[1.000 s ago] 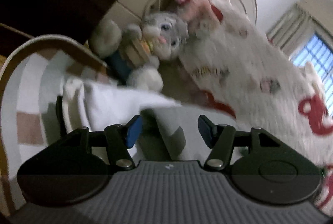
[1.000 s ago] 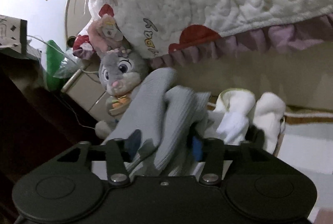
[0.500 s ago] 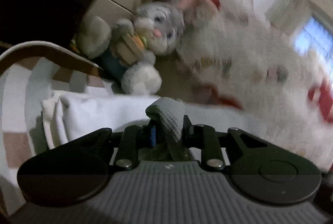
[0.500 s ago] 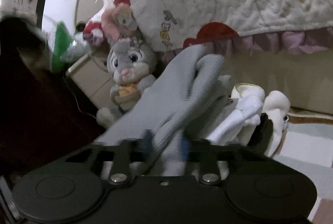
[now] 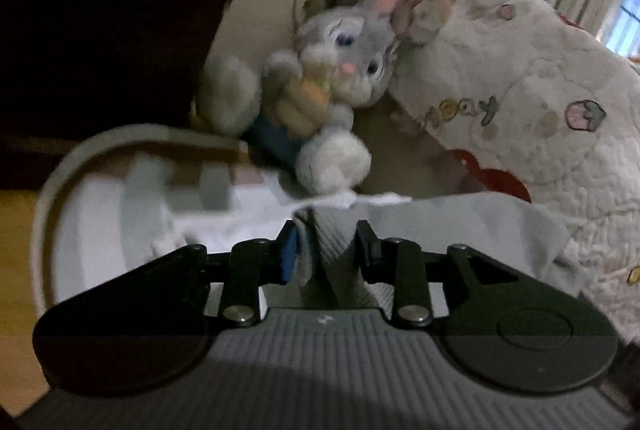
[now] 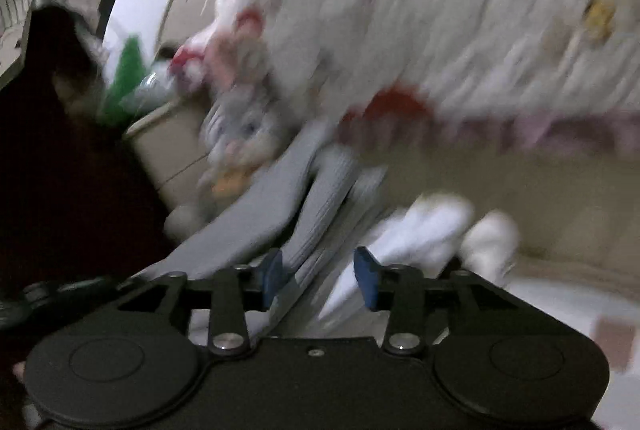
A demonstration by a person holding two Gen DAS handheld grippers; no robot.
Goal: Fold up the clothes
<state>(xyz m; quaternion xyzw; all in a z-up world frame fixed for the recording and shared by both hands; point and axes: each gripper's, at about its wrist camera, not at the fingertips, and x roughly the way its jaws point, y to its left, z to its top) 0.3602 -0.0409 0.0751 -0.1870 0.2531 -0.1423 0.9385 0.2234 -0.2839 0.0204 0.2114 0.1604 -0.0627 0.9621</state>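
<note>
The grey ribbed garment (image 5: pixel 332 262) lay bunched at the near edge of the bed (image 5: pixel 404 150), unfolded and without a flat panel or clean crease. The left gripper (image 5: pixel 326 250) had a fold of it between its fingers; the jaws were opening, with the cloth slack between them. The right gripper (image 6: pixel 318 276) stood likewise, jaws opening, with grey folds passing between the pads and not clearly pinched. White clothing (image 6: pixel 424 230) sat heaped just beside the grey piece, also unfolded. A plush rabbit (image 5: pixel 340 70) and a quilted blanket (image 5: pixel 520 90) lay beyond. Judgement: folding was at an early stage, with spreading, creasing and stacking all outstanding.
</note>
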